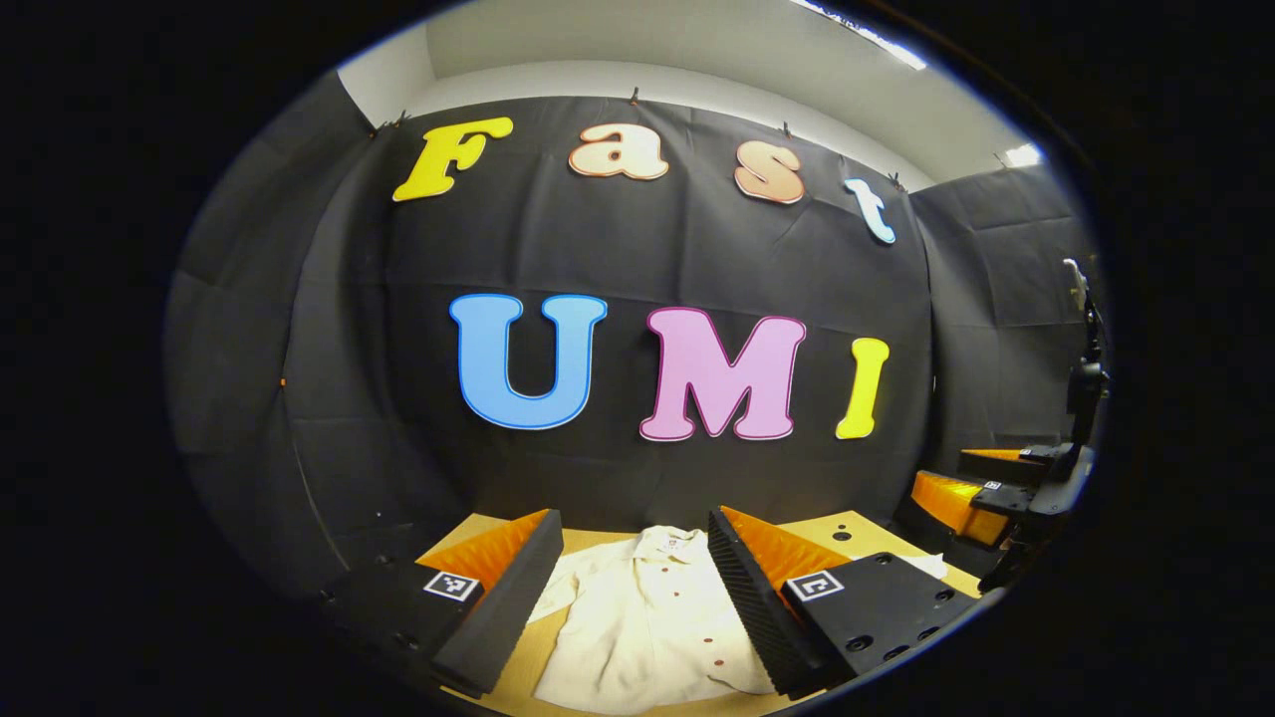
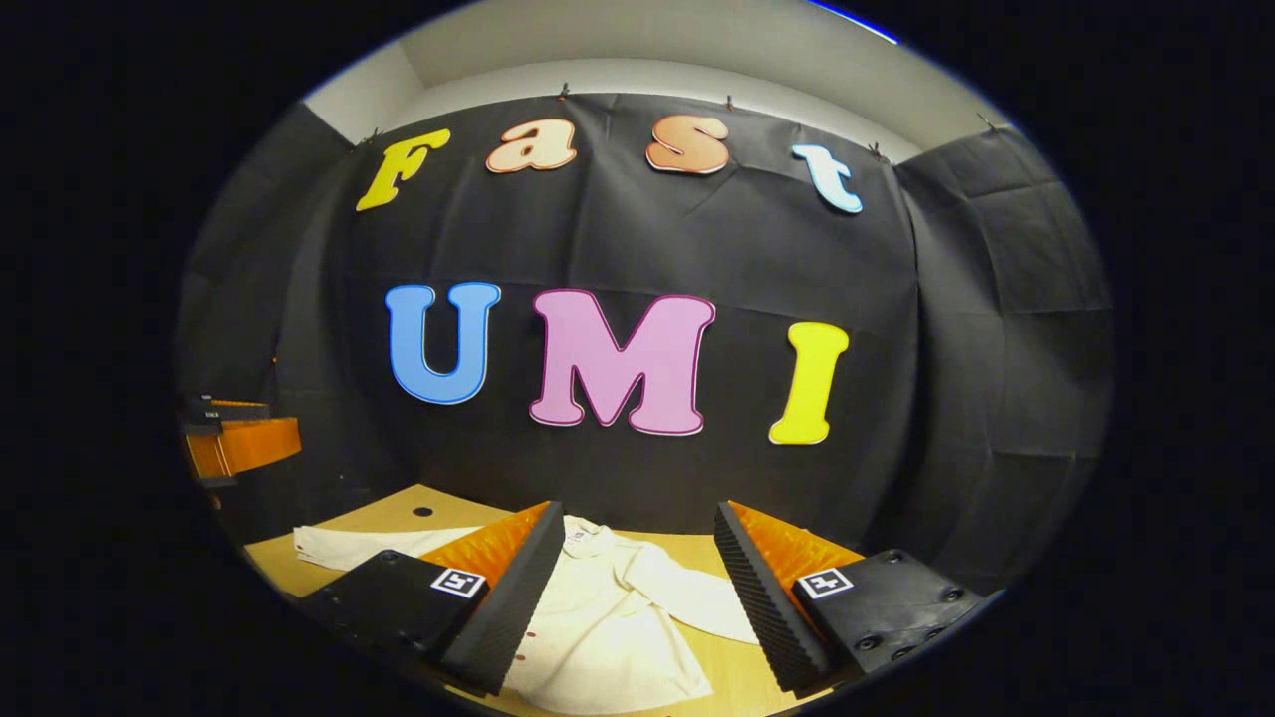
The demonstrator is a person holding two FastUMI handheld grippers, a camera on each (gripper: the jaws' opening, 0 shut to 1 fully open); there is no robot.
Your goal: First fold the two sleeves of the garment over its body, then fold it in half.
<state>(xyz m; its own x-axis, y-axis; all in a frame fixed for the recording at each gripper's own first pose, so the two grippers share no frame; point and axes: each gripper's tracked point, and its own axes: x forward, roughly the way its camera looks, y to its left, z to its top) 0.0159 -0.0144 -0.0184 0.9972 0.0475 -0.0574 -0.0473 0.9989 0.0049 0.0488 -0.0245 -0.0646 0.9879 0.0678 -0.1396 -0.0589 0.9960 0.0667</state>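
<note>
A cream shirt [image 1: 647, 617] is seen lying flat, buttons up, on the wooden surface [image 2: 388, 518], collar toward the wall. Left tool [image 1: 637, 588] and right tool [image 2: 637, 588] are held above it, jaws apart, nothing gripped. The cloth is judged light, limp and easily creased; each sleeve [image 2: 687, 597] is best pinched near its cuff.

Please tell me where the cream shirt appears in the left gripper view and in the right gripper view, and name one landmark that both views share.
Left gripper view: the cream shirt lies at bottom centre on the wooden table, between the two fingers of that claw.
Right gripper view: the shirt lies at bottom centre, with one sleeve stretching left.
Shared landmark: the shirt's collar, nearest the black cloth wall.
</note>
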